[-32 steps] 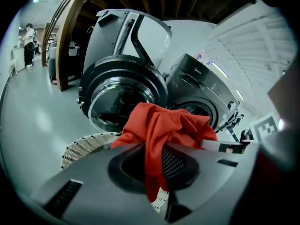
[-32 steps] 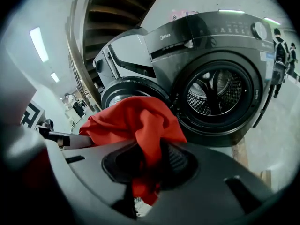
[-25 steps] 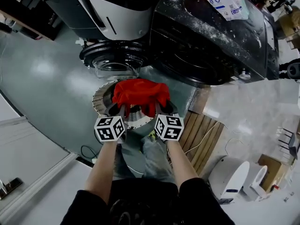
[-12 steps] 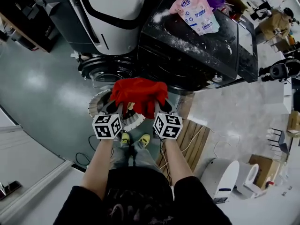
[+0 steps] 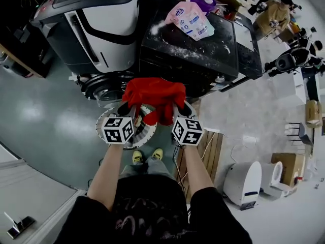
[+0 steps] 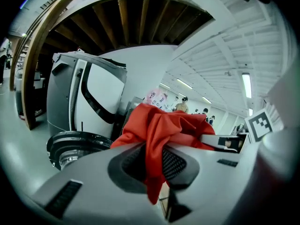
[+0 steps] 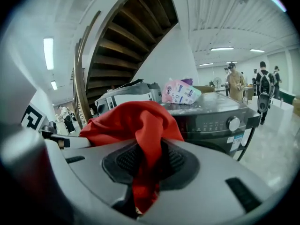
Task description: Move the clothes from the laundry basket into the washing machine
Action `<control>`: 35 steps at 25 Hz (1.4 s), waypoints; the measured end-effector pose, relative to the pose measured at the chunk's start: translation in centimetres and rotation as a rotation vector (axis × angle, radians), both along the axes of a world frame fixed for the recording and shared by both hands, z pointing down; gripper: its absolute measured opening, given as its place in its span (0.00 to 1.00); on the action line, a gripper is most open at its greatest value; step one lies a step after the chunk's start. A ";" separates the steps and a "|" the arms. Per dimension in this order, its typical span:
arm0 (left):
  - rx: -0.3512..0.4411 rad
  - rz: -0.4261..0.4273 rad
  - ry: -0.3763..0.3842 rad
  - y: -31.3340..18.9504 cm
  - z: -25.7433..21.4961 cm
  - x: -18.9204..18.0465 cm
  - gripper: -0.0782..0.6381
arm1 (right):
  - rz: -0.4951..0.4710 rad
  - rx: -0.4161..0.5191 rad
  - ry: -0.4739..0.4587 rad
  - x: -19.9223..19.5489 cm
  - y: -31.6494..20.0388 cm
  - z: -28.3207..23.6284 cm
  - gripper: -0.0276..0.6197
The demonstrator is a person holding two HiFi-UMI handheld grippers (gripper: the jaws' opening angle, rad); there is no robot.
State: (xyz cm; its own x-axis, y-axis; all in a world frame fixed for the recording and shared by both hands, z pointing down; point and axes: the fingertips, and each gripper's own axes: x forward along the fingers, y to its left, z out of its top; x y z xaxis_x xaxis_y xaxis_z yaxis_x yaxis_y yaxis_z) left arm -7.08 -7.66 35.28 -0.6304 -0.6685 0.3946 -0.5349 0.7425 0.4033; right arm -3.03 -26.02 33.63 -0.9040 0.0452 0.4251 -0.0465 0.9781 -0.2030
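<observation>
A red garment (image 5: 154,98) hangs bunched between both grippers, above the round white laundry basket (image 5: 105,123) on the floor. My left gripper (image 5: 128,109) is shut on the cloth's left side; red fabric (image 6: 157,139) runs down between its pads. My right gripper (image 5: 176,109) is shut on the right side, with red cloth (image 7: 145,139) pinched in its jaws. Ahead stands a black washing machine (image 5: 193,55) and, to its left, a white and grey machine (image 5: 96,19) with its round door (image 5: 104,85) swung open low.
A pink detergent pouch (image 5: 189,19) lies on the black machine's top. A wooden slatted pallet (image 5: 205,154) and a white appliance (image 5: 246,179) are at the right on the floor. People stand at the far right. My yellow shoes (image 5: 147,155) are below the grippers.
Both grippers have risen with the red garment, lifting it up out of the basket. The view has tilted up, showing more of the machines' tops and the room beyond.
</observation>
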 end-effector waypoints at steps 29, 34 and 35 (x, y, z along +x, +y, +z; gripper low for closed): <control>0.006 0.004 -0.109 -16.2 -6.9 1.5 0.19 | -0.030 0.030 -0.131 1.3 -16.2 -7.0 0.18; 0.008 -0.031 -0.112 -17.9 -6.8 1.8 0.19 | -0.069 0.035 -0.132 0.6 -18.1 -7.1 0.18; 0.008 -0.034 -0.112 -18.1 -6.8 1.8 0.19 | -0.073 0.035 -0.133 0.5 -18.3 -7.1 0.18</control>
